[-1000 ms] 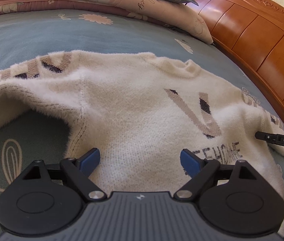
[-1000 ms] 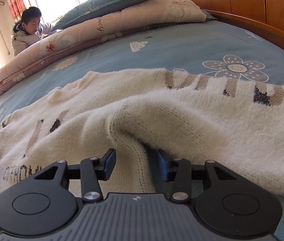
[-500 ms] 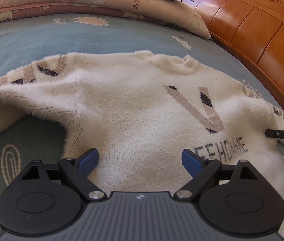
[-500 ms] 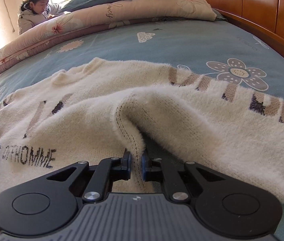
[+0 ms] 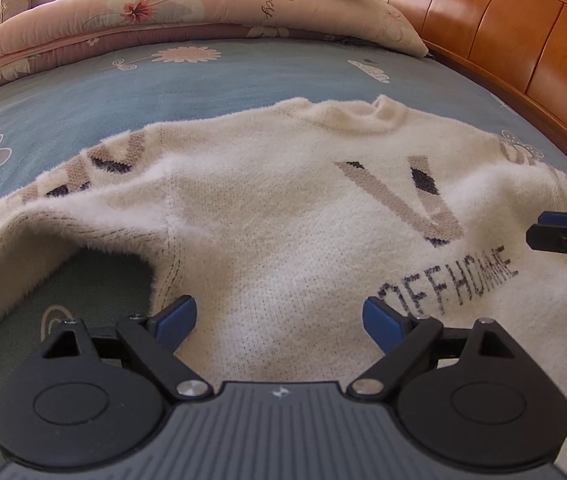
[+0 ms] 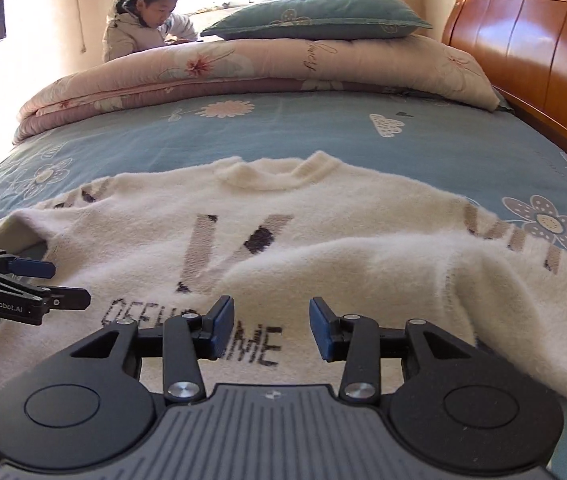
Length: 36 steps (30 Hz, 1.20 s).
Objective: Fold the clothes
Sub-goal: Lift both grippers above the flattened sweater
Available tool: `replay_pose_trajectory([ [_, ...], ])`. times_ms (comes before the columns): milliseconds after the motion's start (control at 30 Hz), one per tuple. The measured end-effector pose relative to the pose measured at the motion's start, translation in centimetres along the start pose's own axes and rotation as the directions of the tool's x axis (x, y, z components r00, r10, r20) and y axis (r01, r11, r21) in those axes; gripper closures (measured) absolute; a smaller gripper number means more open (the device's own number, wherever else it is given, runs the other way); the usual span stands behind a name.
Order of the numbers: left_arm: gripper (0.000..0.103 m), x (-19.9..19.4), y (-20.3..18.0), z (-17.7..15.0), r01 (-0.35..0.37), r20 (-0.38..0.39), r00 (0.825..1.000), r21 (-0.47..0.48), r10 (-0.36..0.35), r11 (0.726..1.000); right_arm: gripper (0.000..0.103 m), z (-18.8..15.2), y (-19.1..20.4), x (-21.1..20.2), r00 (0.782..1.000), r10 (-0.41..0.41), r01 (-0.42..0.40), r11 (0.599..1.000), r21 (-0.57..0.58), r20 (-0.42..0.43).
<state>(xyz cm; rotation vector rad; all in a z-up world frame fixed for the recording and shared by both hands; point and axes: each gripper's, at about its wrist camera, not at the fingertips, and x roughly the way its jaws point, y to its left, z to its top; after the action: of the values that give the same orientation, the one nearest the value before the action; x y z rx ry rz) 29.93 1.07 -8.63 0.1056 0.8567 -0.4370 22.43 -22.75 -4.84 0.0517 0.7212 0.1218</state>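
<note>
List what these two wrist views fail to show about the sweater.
- Sweater hem: hidden below the left gripper body in the left wrist view.
- Printed word: middle letters covered by the right gripper finger in the right wrist view.
- Left sleeve cuff: cut off by the left view's edge.

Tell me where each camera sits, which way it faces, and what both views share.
Left wrist: behind the open left gripper, low over the fluffy cream knit sweater, facing the folded pink floral quilt; the right gripper pokes in at right.
Right wrist: behind the open right gripper, facing the same way; the left gripper enters at left.
Shared: sweater, quilt, orange wooden headboard.
</note>
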Motion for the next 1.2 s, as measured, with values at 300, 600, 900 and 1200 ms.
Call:
replay_pose_trajectory([
  [300, 0.012, -0.1, 1.0, 0.0, 0.061, 0.026, 0.998, -0.026, -0.061, 0.998, 0.054, -0.1, 3.0, 6.3, 0.999, -0.032, 0.031, 0.999, -0.034, -0.04],
  [600, 0.012, -1.3, 0.8, 0.2, 0.276, 0.09, 0.958, -0.049, -0.271, 0.96, 0.045, -0.4, 4.2, 2.6, 1.0, -0.016, 0.016, 1.0, -0.011, -0.007],
  [900, 0.011, 0.7, 2.4, 0.2, 0.109, 0.044, 0.994, -0.132, -0.104, 0.985, 0.042, -4.0, 3.1, 1.4, 0.998, -0.031, 0.034, 0.998, 0.06, -0.057],
  [1200, 0.012, -2.4, 1.5, 1.0, 0.135, 0.042, 0.99, -0.083, -0.132, 0.987, 0.033, -6.9, 3.9, -2.9, 0.993, -0.066, 0.071, 0.997, 0.043, -0.098],
])
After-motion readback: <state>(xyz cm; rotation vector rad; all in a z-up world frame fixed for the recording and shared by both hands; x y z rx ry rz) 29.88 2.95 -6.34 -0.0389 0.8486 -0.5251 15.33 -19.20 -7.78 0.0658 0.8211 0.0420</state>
